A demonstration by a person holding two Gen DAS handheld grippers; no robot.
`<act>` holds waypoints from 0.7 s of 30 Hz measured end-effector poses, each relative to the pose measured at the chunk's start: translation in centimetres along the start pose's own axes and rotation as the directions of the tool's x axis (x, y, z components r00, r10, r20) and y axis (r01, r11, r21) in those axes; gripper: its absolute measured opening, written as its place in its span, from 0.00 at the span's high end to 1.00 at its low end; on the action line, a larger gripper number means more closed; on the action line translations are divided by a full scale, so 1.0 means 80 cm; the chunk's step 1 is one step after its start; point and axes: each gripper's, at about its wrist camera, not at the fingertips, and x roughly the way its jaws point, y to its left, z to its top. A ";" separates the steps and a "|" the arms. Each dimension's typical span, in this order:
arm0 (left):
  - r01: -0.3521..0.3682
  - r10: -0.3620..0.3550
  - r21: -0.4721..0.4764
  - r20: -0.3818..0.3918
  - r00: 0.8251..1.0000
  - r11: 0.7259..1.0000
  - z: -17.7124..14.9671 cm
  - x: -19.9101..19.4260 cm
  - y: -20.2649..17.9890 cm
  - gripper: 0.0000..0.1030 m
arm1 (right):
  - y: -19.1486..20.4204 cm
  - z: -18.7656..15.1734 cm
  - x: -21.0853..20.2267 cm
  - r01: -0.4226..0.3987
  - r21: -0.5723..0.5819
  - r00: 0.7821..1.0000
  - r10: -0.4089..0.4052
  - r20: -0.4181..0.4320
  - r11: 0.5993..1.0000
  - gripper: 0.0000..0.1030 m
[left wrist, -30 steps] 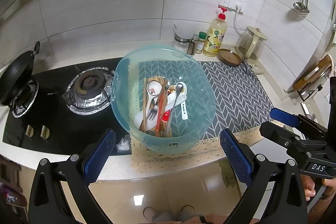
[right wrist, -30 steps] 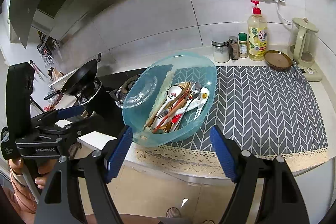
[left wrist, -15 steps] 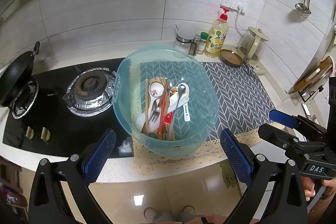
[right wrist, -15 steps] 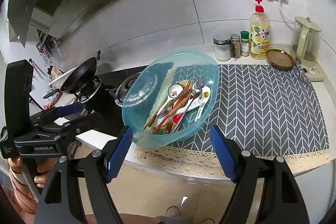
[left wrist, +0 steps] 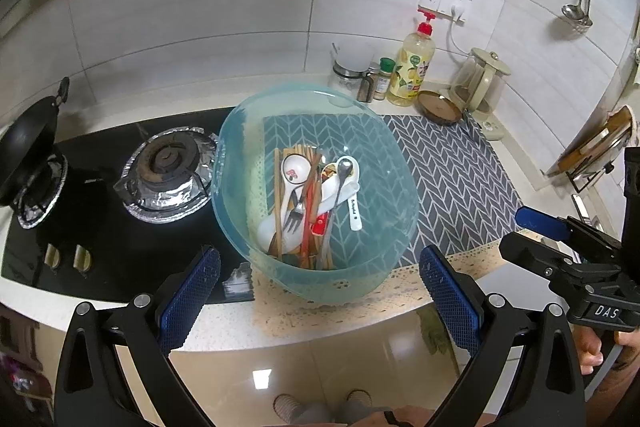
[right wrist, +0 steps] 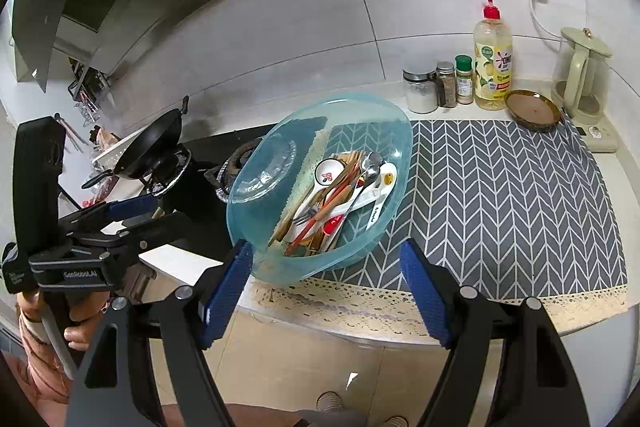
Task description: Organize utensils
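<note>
The left hand-held gripper tilts downward with its blue-padded jaws spread wide and nothing between them. The right hand-held gripper tilts down likewise, its jaws also wide apart and empty. A hand grips the left handle, and fingers wrap the right handle.

"DAS" on the right hand-held gripper, "GenRobot.AI" on the left hand-held gripper
</note>
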 end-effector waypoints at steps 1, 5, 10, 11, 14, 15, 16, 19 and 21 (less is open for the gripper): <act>0.002 -0.002 0.002 0.000 1.000 1.000 0.000 0.000 0.000 0.04 | -0.001 0.000 -0.001 0.000 -0.001 1.000 0.000 0.001 1.000 0.28; 0.004 -0.004 0.016 0.000 1.000 1.000 0.001 0.000 0.003 0.04 | -0.003 -0.002 -0.003 -0.002 -0.005 1.000 0.002 -0.001 1.000 0.28; 0.010 -0.010 0.030 0.000 1.000 1.000 0.002 0.000 0.005 0.04 | -0.005 -0.003 -0.005 -0.002 -0.011 1.000 0.002 -0.001 1.000 0.28; 0.013 -0.013 0.031 -0.002 1.000 0.999 0.001 0.001 0.006 0.04 | -0.007 -0.002 -0.006 -0.002 -0.011 1.000 0.002 -0.001 1.000 0.28; 0.013 -0.013 0.030 -0.004 1.000 0.999 0.002 0.002 0.007 0.04 | -0.008 -0.002 -0.007 -0.002 -0.010 1.000 0.002 0.000 1.000 0.28; 0.015 -0.015 0.032 -0.004 1.000 0.999 0.003 0.002 0.007 0.04 | -0.008 -0.002 -0.007 -0.002 -0.009 1.000 0.002 -0.001 1.000 0.28; 0.014 -0.014 0.034 -0.004 1.000 0.999 0.003 0.002 0.007 0.04 | -0.008 -0.001 -0.007 -0.002 -0.010 1.000 0.002 -0.002 1.000 0.28; 0.011 -0.011 0.037 -0.003 1.000 0.999 0.003 0.001 0.006 0.04 | -0.009 -0.001 -0.007 -0.002 -0.014 1.000 0.002 -0.002 1.000 0.28; 0.012 -0.012 0.035 -0.003 1.000 0.999 0.003 0.001 0.005 0.04 | -0.009 -0.001 -0.007 -0.005 -0.014 1.000 0.005 -0.001 1.000 0.28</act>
